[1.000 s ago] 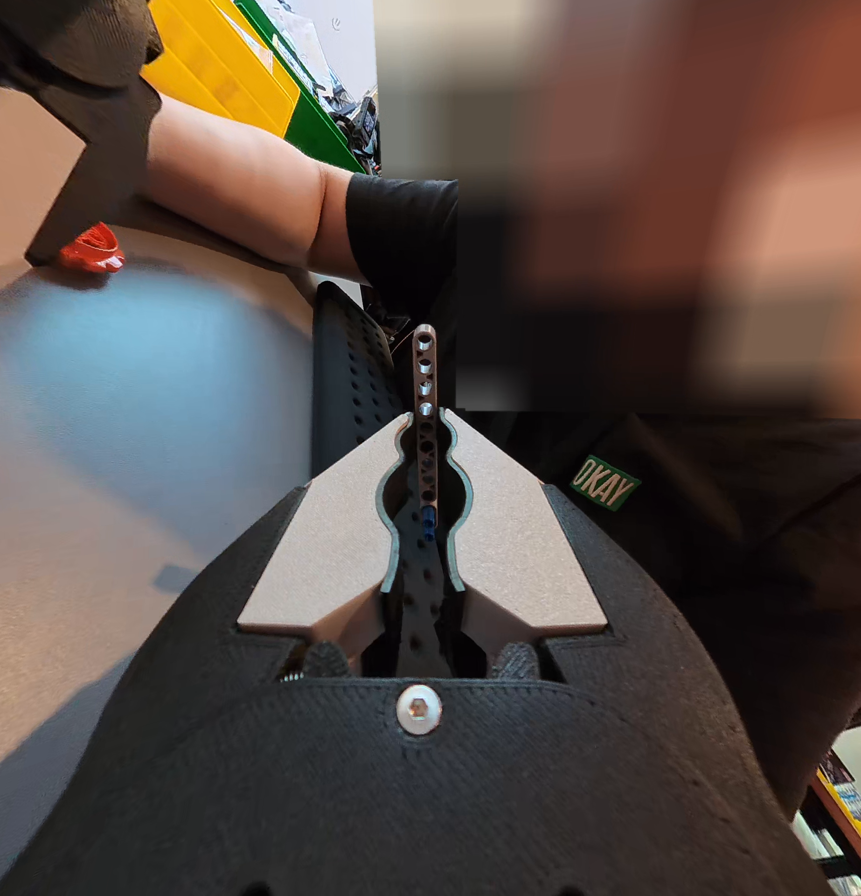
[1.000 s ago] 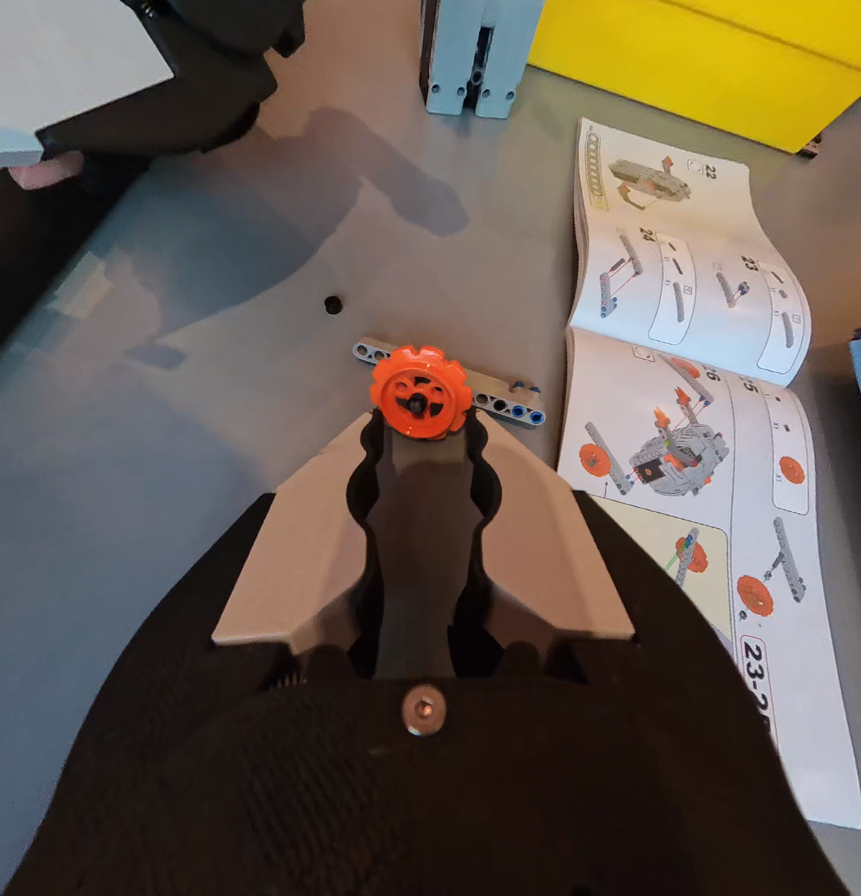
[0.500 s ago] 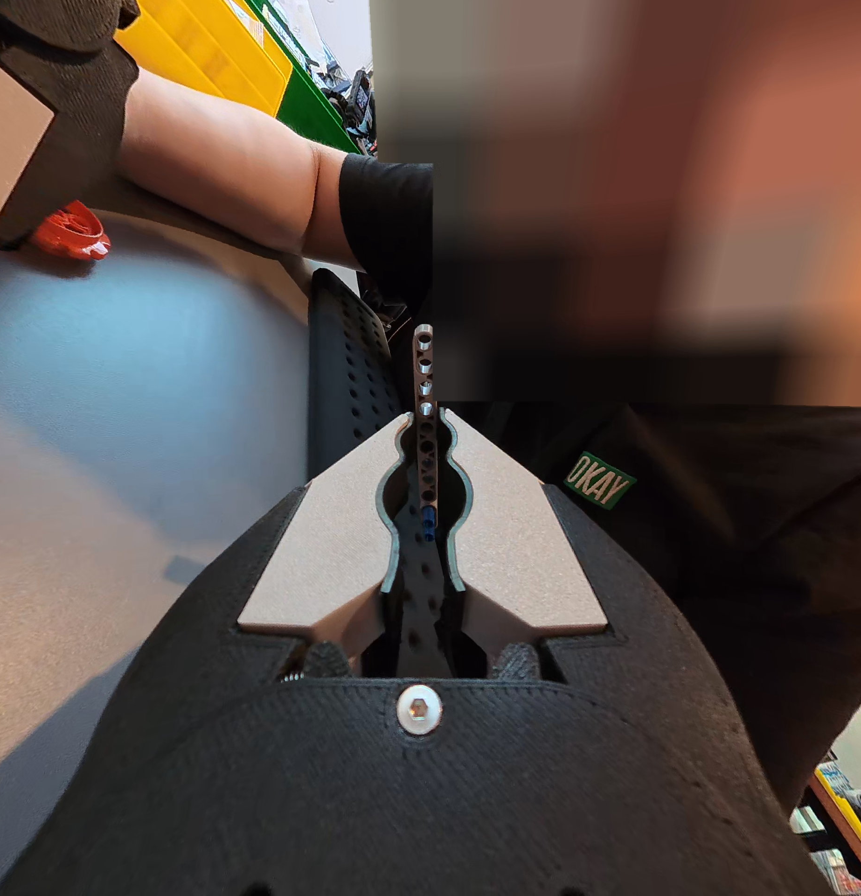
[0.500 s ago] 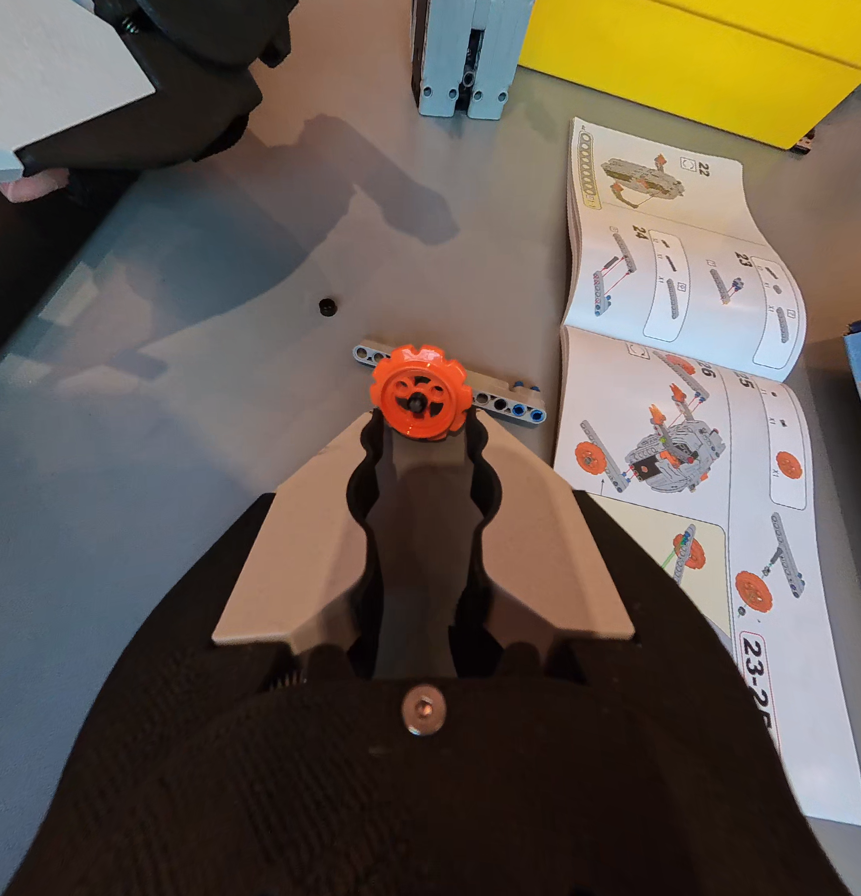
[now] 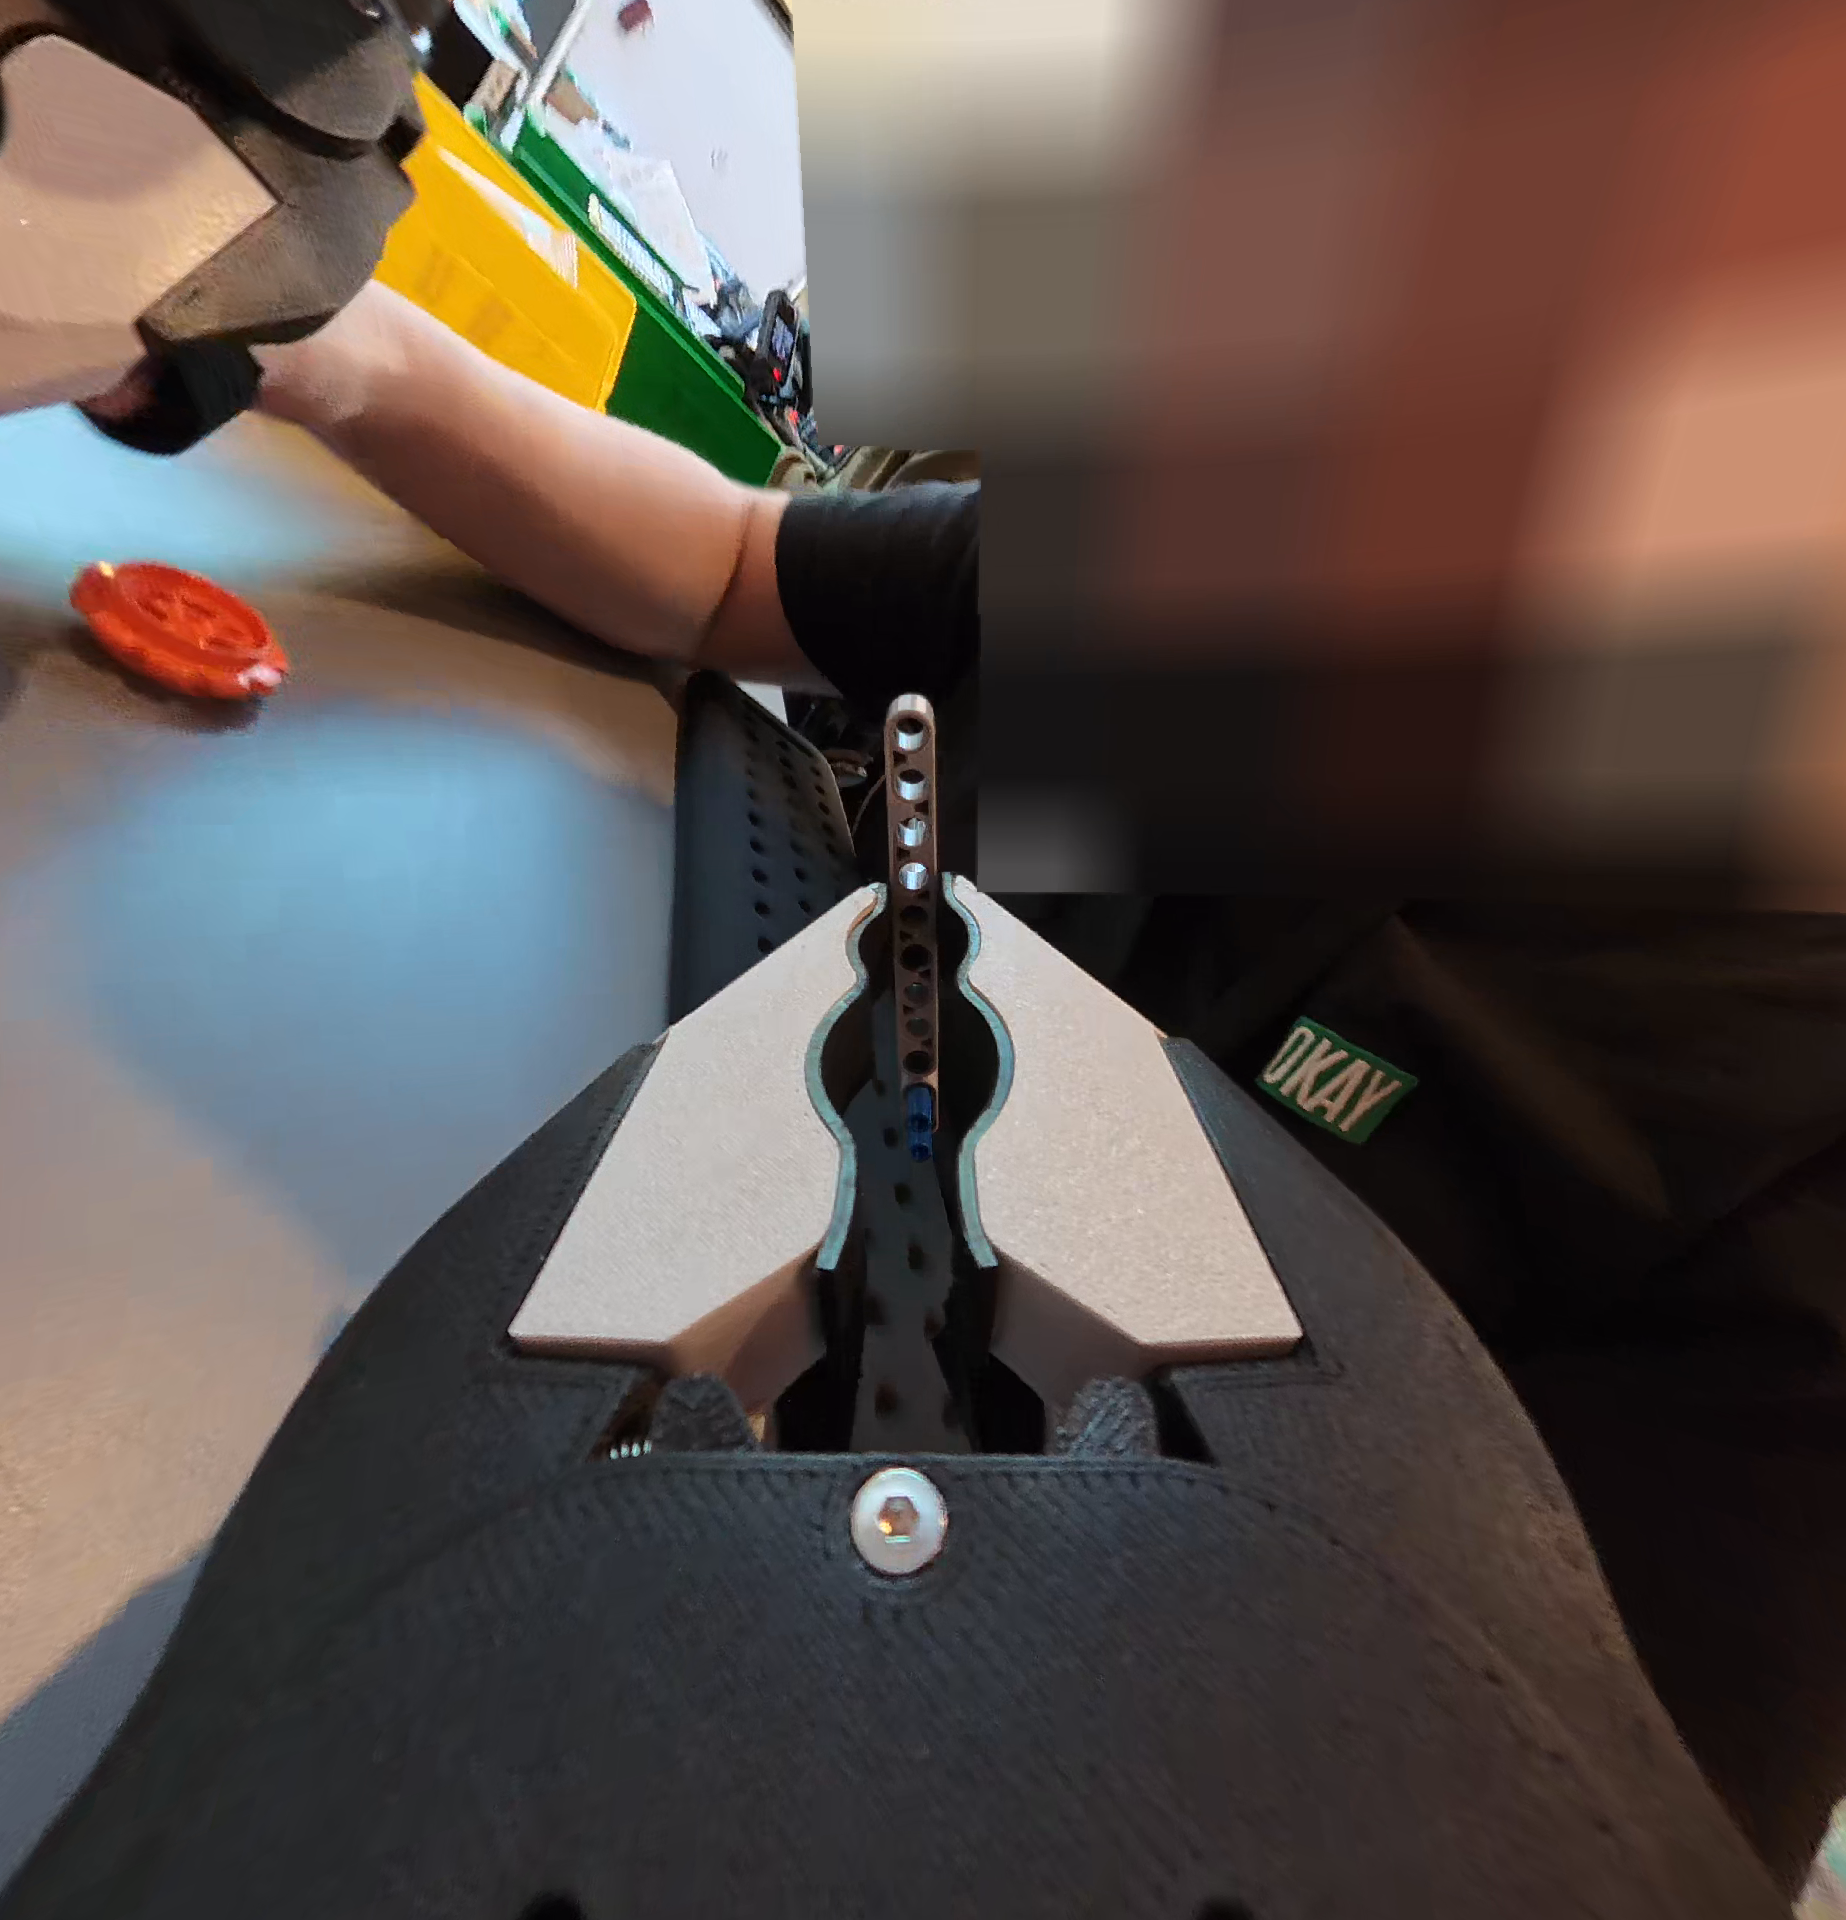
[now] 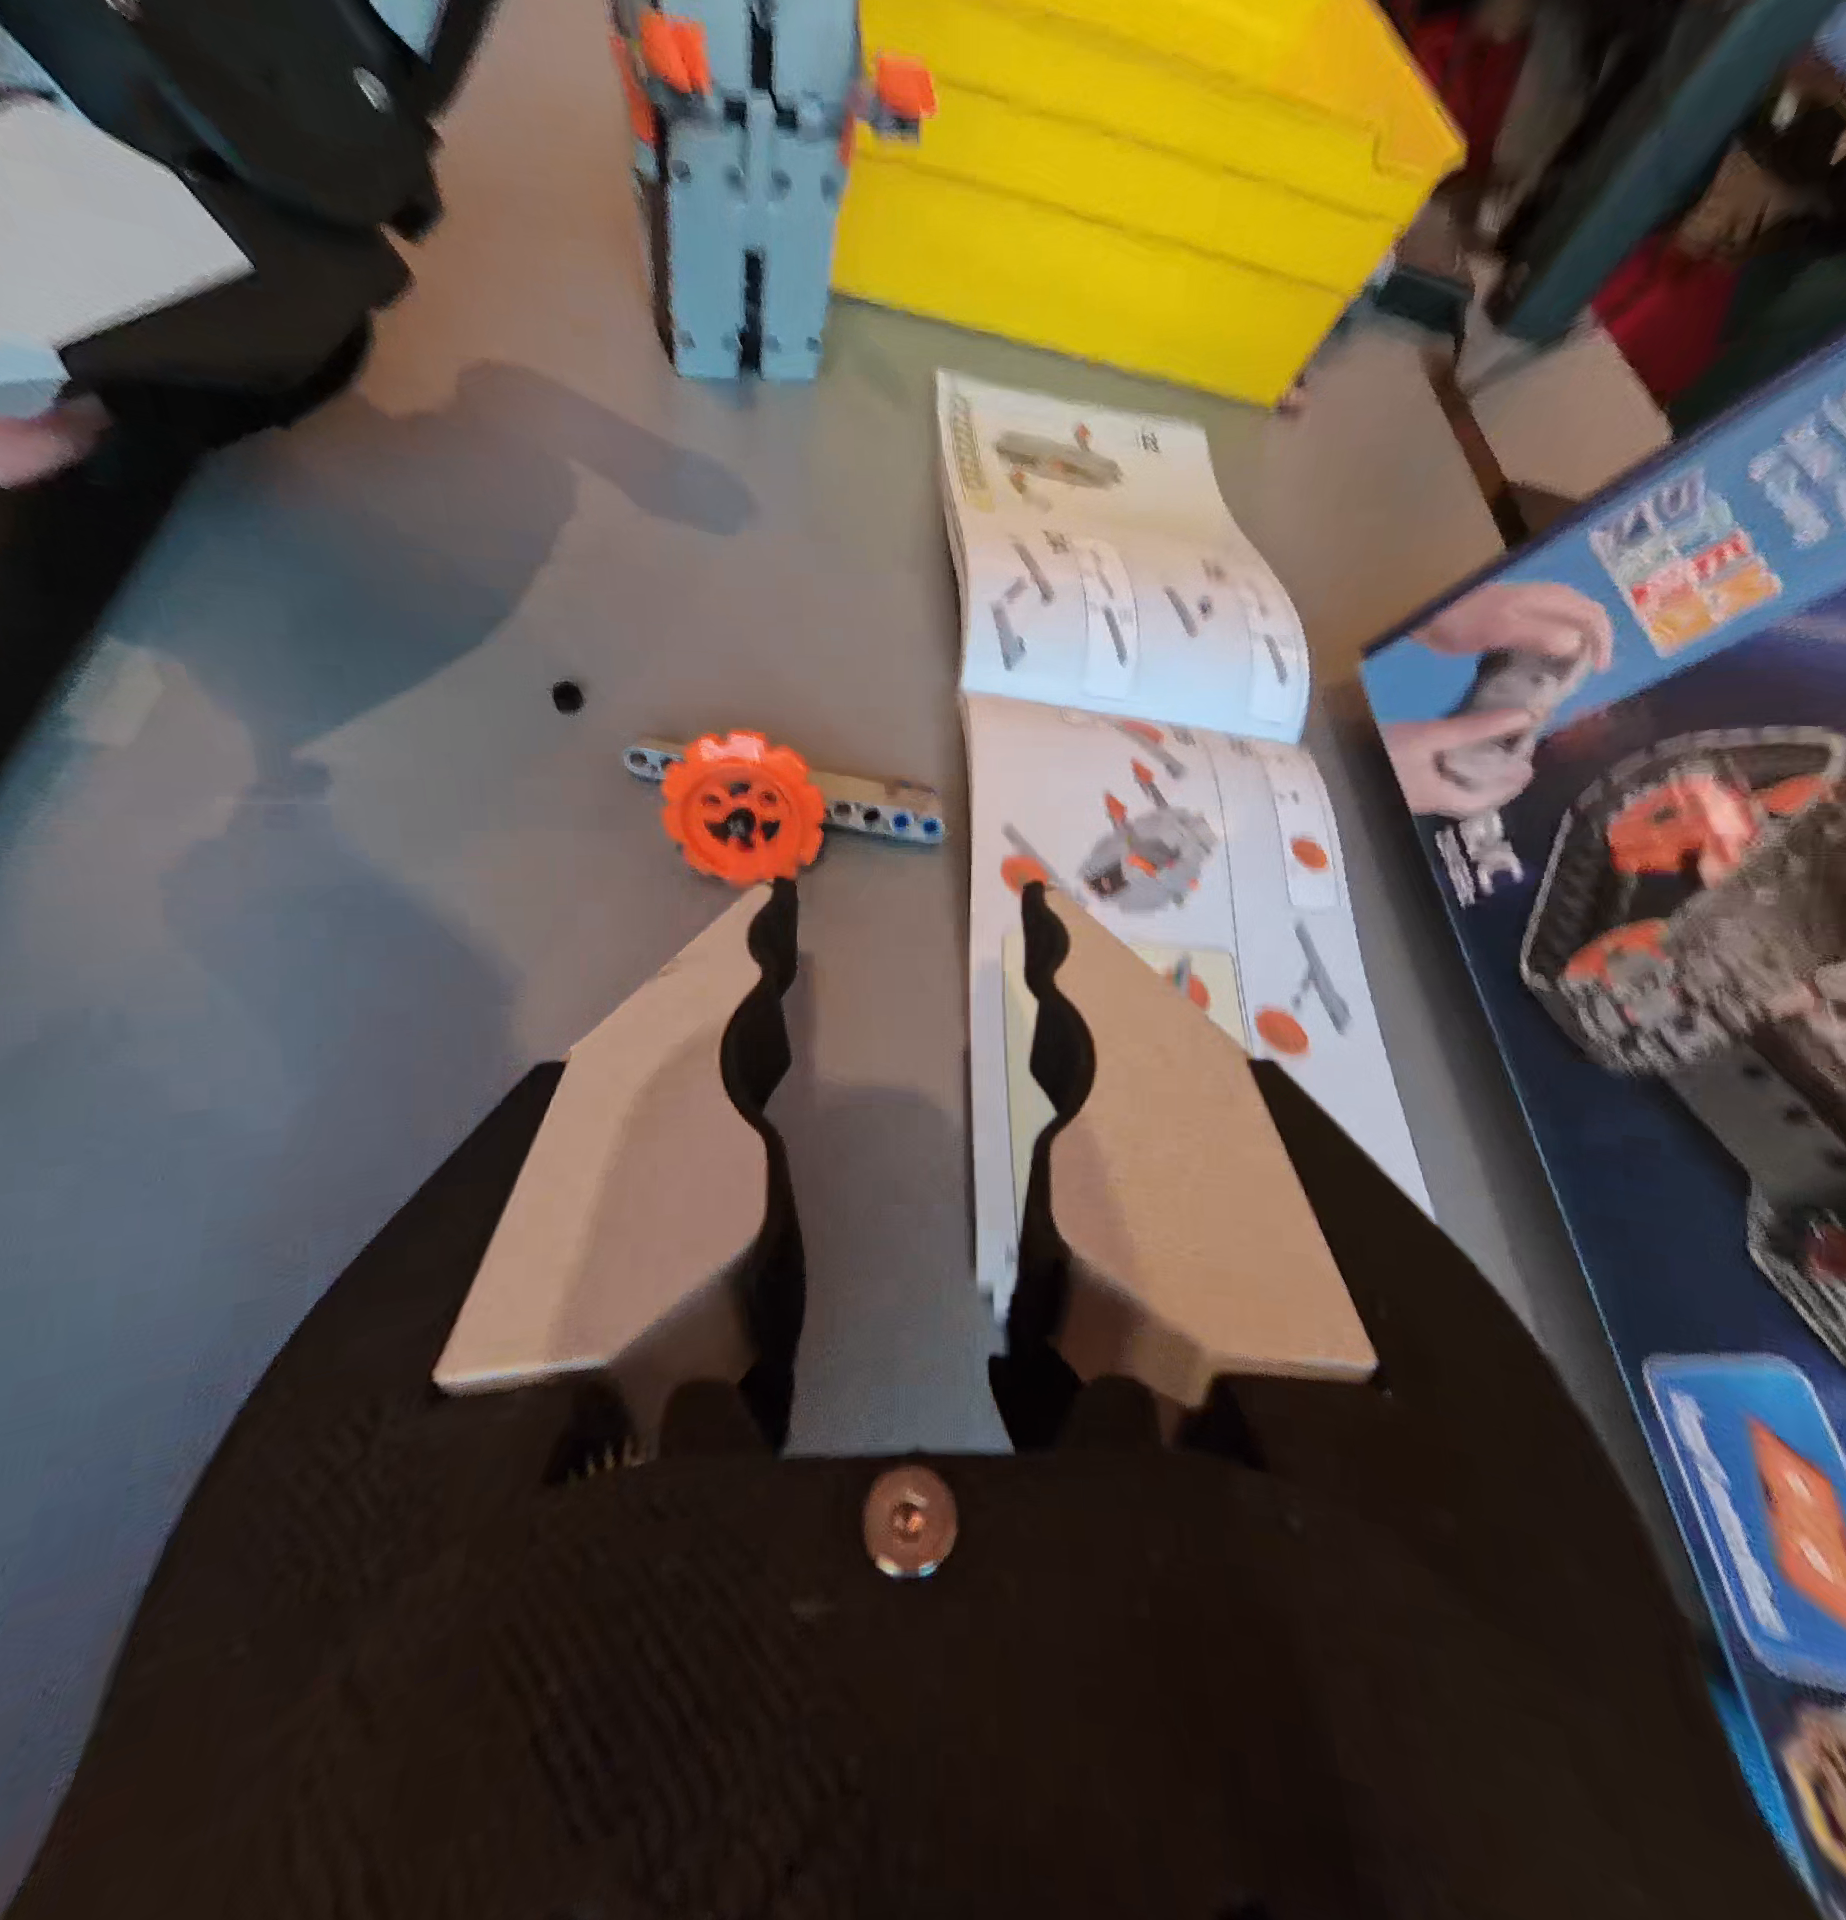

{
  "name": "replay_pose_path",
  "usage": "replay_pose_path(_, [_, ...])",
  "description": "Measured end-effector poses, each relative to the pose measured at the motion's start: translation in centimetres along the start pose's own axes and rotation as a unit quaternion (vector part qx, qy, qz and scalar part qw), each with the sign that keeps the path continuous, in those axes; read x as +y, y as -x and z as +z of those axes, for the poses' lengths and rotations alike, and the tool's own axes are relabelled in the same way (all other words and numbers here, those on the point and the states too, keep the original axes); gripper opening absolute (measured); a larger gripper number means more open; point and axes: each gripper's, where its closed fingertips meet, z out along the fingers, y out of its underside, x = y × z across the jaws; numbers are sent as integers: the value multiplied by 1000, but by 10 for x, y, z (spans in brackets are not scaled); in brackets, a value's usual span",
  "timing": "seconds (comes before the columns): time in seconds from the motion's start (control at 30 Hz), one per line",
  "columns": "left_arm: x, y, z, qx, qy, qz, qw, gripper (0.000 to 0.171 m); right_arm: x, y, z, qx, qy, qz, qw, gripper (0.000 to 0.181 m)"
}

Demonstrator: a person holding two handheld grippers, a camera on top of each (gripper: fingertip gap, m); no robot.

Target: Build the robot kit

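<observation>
My left gripper (image 5: 913, 894) is shut on a grey perforated beam (image 5: 911, 821) that stands upright between its fingers, a blue pin (image 5: 918, 1122) at its lower end. My right gripper (image 6: 903, 899) is open and empty, raised above the table. Just ahead of its left fingertip an orange toothed wheel (image 6: 742, 805) lies on a grey perforated beam (image 6: 877, 816) on the grey table (image 6: 275, 1039). The wheel also shows in the left wrist view (image 5: 176, 629), with the right gripper (image 5: 171, 208) lifted above it. The left gripper shows at the top left of the right wrist view (image 6: 223, 156).
An open instruction booklet (image 6: 1137, 644) lies right of the wheel. A blue product box (image 6: 1677, 935) stands at the right. Yellow bins (image 6: 1116, 177) and a grey built assembly (image 6: 747, 208) stand at the back. A small black pin (image 6: 567, 695) lies left of the wheel. A person's forearm (image 5: 503, 457) reaches over the table. My hands' fingertips stand some 20 centimetres from each other. The orange toothed wheel (image 6: 742, 805) is about 5 centimetres from my right fingertips.
My right gripper has opened, let go of the orange wheel and pulled back upward and to the right. The wheel now rests on the beam on the table. My left gripper still holds its beam.
</observation>
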Motion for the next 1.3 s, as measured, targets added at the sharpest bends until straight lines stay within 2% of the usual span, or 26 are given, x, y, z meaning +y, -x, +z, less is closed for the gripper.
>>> replay_pose_path(0.03, [-1, -1, 0, -1, -4, 4, 1000, 4, 9, 0, -7, -3, 41, 12, 999, 43])
replay_pose_path(0.13, [-6, -2, -3, 4, -22, -1, 1000, 5, 45, 22, -42, -76, 177, 59, 979, 39])
replay_pose_path(0.3, [-8, -9, -5, 23, -38, -9, 999, 4, 79, 54, -82, -101, 219, 37, 970, 43])
replay_pose_path(0.43, [-6, -8, -3, 24, -28, -10, 999, 5, 102, 65, -90, -127, 269, 23, 955, 60])
replay_pose_path(0.53, [-5, -4, -4, 13, -29, -13, 999, 5, 98, 70, -83, -144, 248, 7, 958, 63])
replay_pose_path(0.6, [-8, -3, -6, 9, -36, -13, 999, 4, 98, 67, -78, -131, 257, -17, 957, 62])
replay_pose_path(0.77, [-10, 2, -9, 2, -43, -19, 999, 4, 102, 64, -76, -99, 304, 57, 946, 59])
replay_pose_path(0.97, [-7, 3, -6, 11, -31, -36, 999, 4, 98, 68, -69, -82, 321, 48, 942, 54])
replay_pose_path(1.07, [-7, 2, -6, 13, -31, -39, 999, 5, 96, 71, -67, -88, 316, 38, 944, 41])
replay_pose_path(1.17, [-6, 0, -5, 13, -28, -34, 999, 4, 93, 64, -65, -77, 300, 30, 950, 41])
replay_pose_path(1.23, [-6, 0, -5, 13, -28, -32, 999, 4, 64, 53, -56, -71, 199, 87, 973, 40])
replay_pose_path(1.27, [-6, 0, -5, 13, -28, -32, 999, 4, 38, 51, -52, -91, 112, 152, 978, 40])
replay_pose_path(1.3, [-6, -1, -5, 13, -28, -31, 999, 4, 7, 55, -53, -140, 8, 226, 964, 40])
